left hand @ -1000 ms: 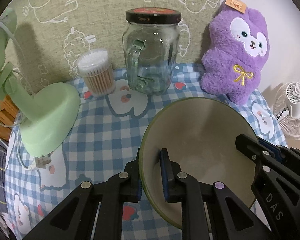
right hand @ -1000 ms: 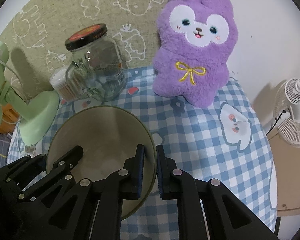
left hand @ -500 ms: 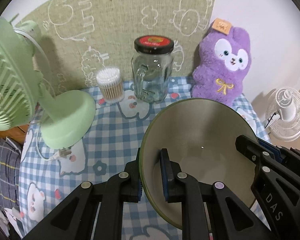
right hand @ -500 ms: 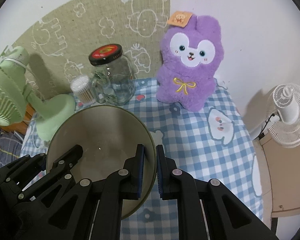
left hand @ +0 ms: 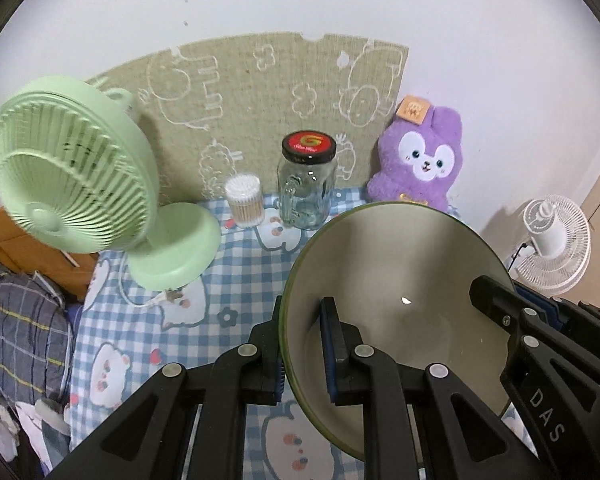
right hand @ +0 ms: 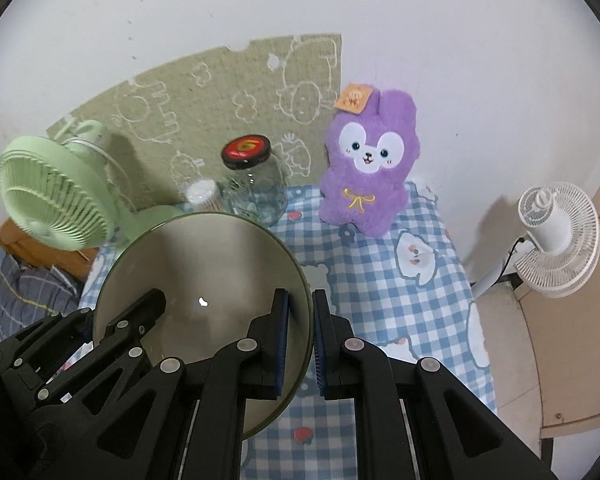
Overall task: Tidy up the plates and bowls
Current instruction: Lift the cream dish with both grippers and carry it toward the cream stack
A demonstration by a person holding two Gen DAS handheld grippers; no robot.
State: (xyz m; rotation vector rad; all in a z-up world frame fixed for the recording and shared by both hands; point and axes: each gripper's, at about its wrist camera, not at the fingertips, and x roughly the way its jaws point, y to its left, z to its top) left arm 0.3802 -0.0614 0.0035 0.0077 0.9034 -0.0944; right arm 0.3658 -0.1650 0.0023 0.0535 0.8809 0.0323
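Aloft, bowl [left hand: 400, 264] rim between both tongs, left [left hand: 302, 344] and right [right hand: 300, 336].

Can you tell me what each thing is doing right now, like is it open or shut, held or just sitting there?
Bowl: empty, held by its rim on two sides.
Left gripper: shut on the bowl's rim.
Right gripper: shut on the bowl's rim.
Glass jar: upright, lid on.
Cotton swab tub: upright, full.
Green fan: standing on the table.
Purple plush toy: sitting upright against the wall.
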